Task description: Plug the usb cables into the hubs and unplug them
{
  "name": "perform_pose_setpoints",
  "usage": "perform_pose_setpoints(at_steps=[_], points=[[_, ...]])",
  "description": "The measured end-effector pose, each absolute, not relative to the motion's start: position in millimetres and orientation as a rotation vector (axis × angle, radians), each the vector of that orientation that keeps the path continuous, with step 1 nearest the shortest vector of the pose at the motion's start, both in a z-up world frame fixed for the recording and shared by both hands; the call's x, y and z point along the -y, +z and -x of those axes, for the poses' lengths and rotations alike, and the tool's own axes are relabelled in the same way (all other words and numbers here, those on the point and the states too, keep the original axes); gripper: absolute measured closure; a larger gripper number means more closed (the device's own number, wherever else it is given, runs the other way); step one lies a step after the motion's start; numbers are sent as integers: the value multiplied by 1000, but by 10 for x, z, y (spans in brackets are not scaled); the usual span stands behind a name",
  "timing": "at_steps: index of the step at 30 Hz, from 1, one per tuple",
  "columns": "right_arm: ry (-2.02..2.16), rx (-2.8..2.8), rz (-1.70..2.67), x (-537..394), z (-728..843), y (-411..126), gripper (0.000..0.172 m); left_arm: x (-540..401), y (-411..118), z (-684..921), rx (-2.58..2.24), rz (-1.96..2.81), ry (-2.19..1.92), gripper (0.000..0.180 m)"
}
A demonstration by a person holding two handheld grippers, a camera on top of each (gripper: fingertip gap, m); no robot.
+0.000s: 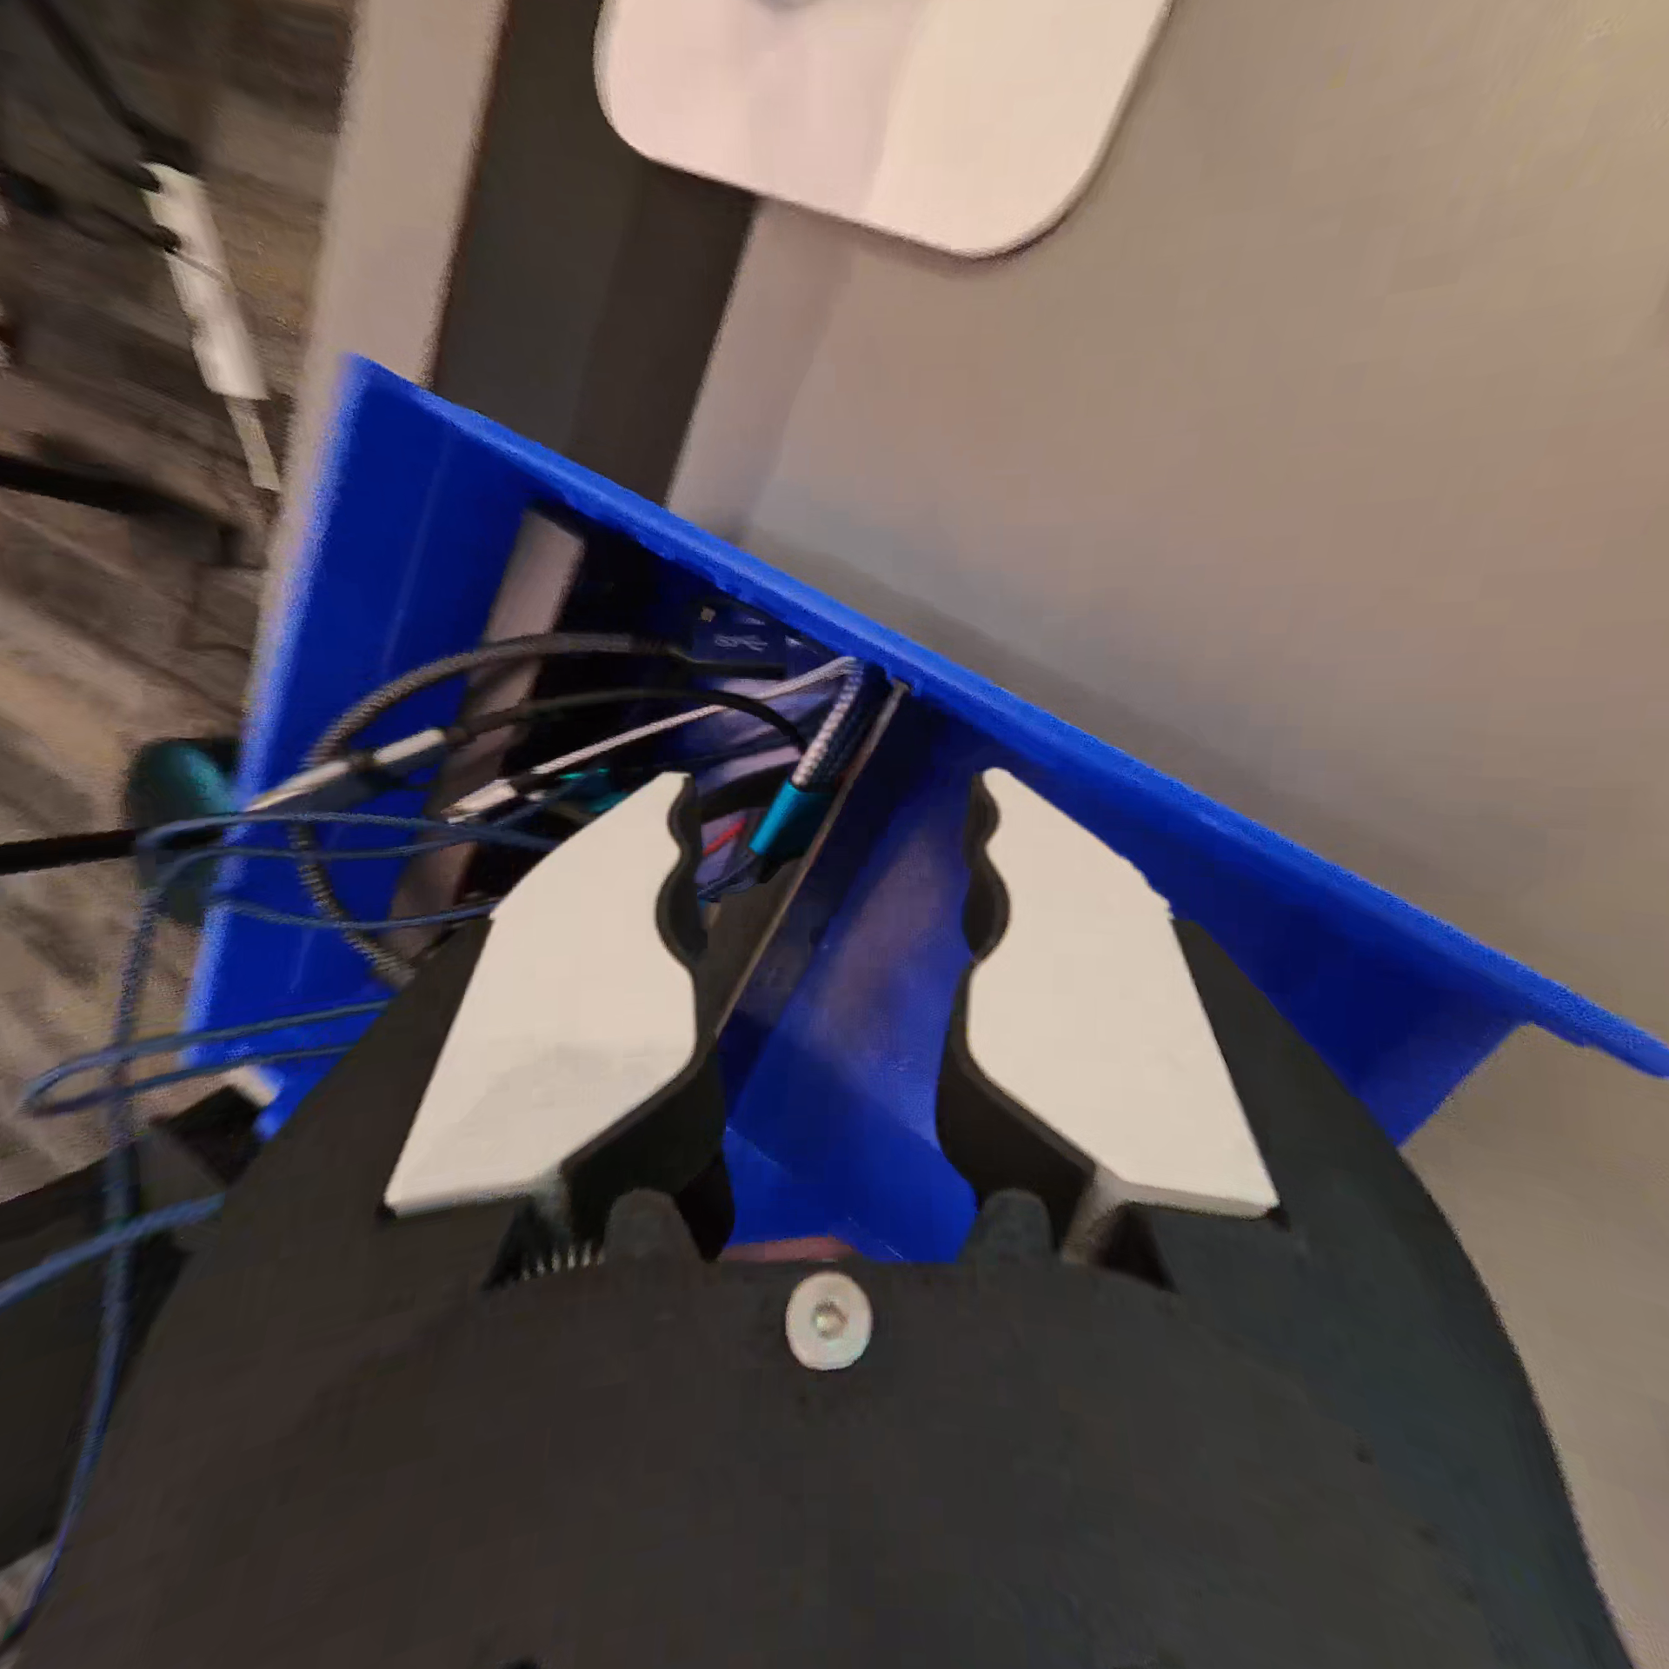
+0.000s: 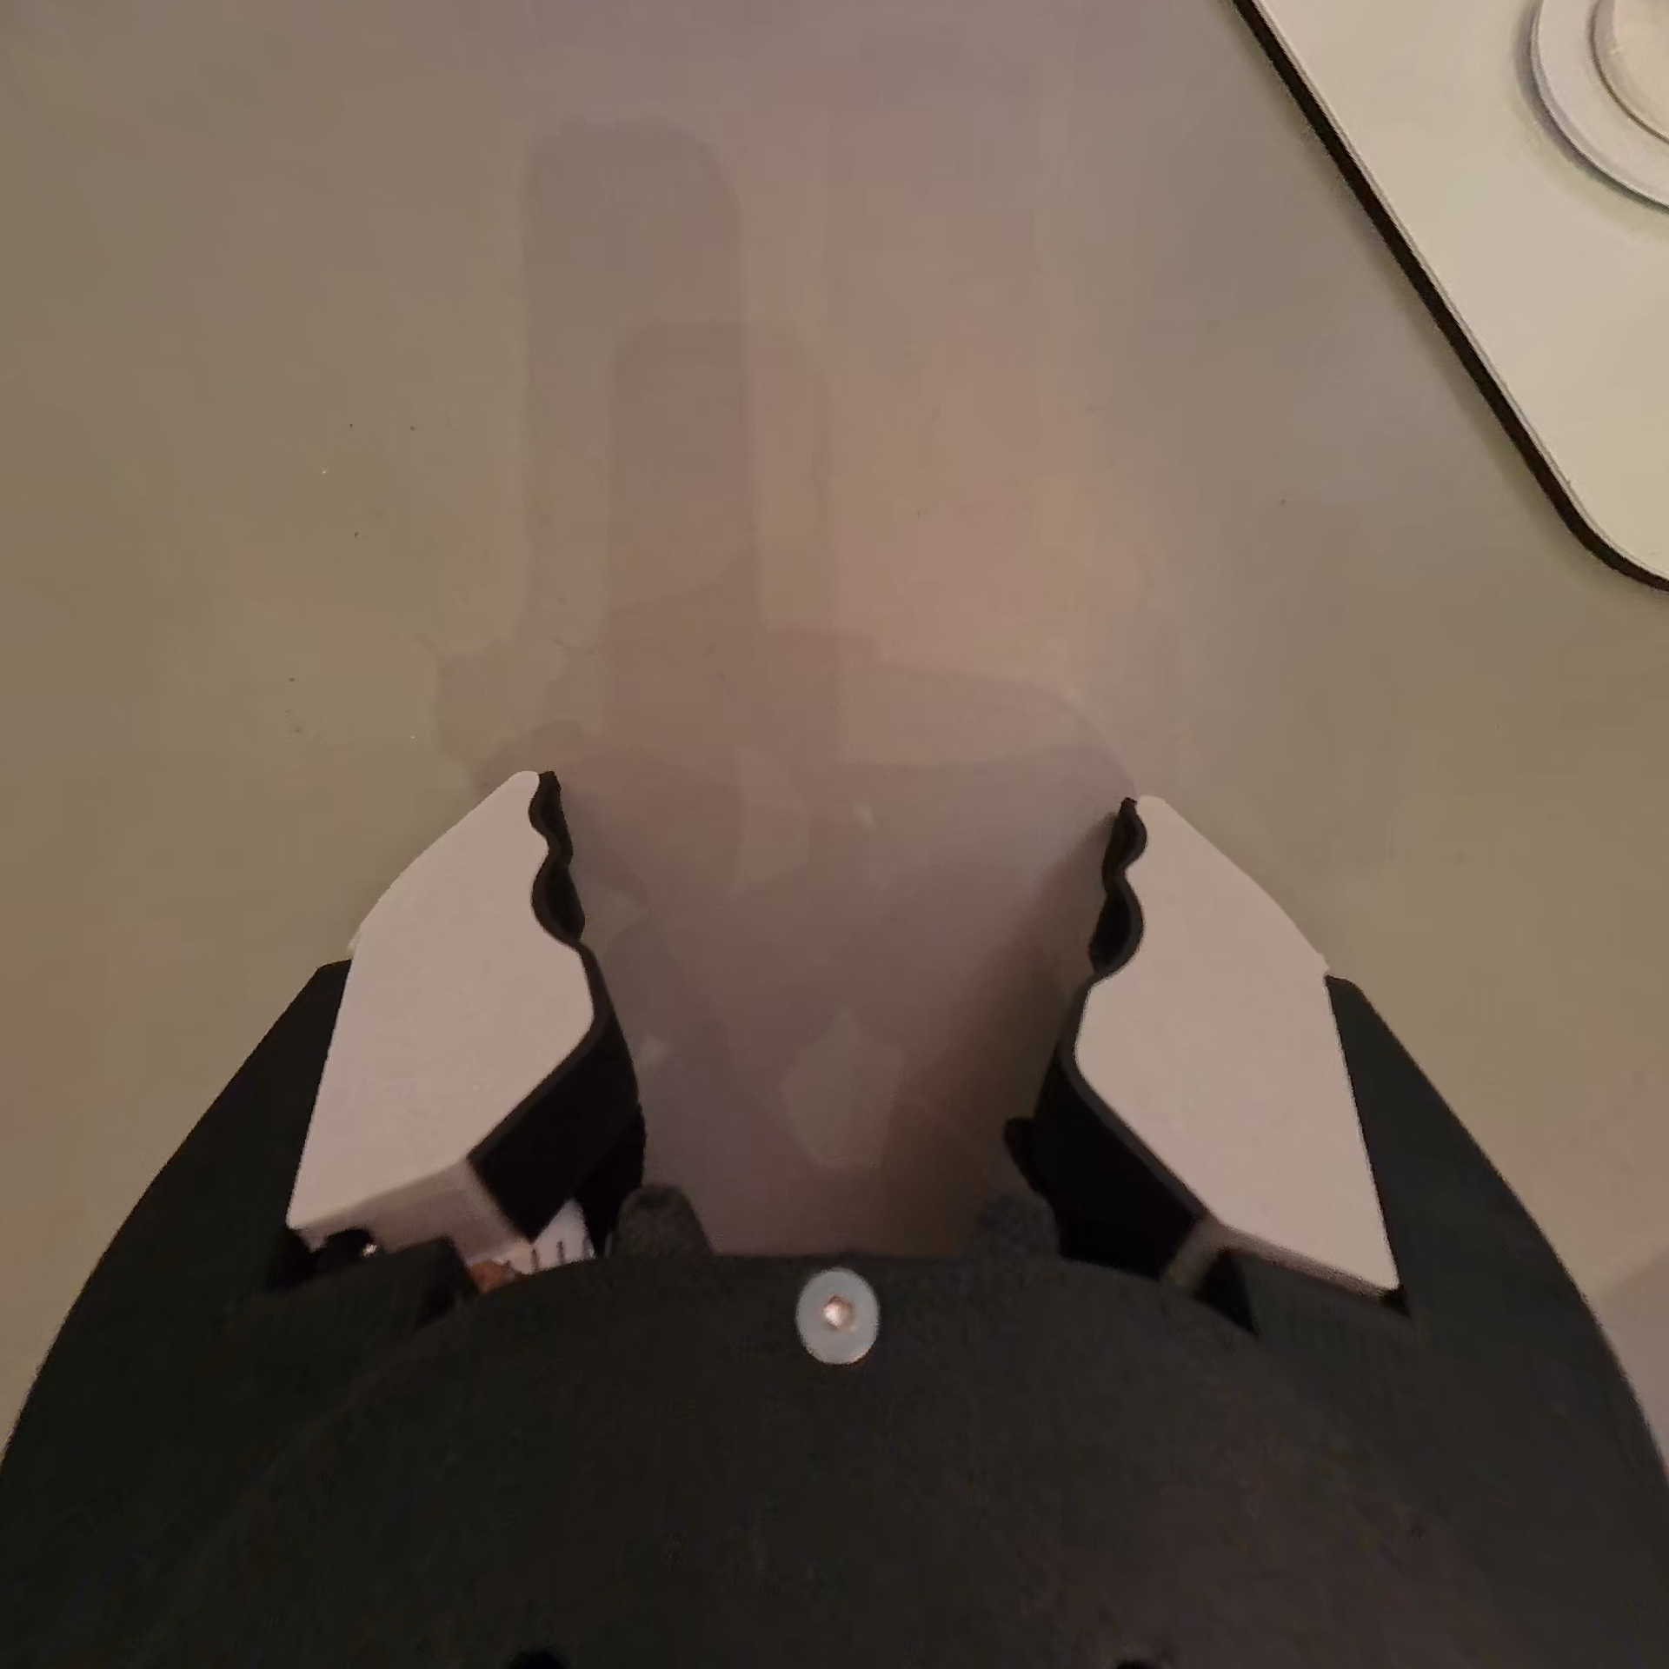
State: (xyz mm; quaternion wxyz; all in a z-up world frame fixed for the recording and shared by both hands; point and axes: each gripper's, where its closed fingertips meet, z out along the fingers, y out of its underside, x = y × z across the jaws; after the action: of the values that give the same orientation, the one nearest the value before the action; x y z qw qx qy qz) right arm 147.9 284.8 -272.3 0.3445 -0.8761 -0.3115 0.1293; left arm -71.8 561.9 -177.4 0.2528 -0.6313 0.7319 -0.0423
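Item: left gripper, jaws half open, straddling the blue holder's wall, gripping nothing I could confirm. USB cables tangled inside it at the bench's left edge. Right gripper wide, empty over bare bench. Step, I judged: steadying holder; next needs picking one plug.

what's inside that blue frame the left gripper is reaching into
Inside the blue frame: a tangle of braided cables, one with a teal connector, running to a dark hub. The ports themselves are blurred and partly hidden by cables.
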Motion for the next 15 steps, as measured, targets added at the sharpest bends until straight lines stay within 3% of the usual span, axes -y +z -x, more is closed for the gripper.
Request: perform_pose_setpoints(at_steps=[6, 9, 15], points=[[339, 815, 2272, -2845, -1483, -2721, 63, -5611, -2057, 677, -2146, 1861, -324, 141], [340, 817, 2271, -2844, -1481, -2719, 63, -5666, -2051, 657, -2160, 1855, -328, 158], [346, 827, 2266, -2833, -1474, -2716, 66, -5640, -1983, 652, -2122, 1931, -520, 162]])
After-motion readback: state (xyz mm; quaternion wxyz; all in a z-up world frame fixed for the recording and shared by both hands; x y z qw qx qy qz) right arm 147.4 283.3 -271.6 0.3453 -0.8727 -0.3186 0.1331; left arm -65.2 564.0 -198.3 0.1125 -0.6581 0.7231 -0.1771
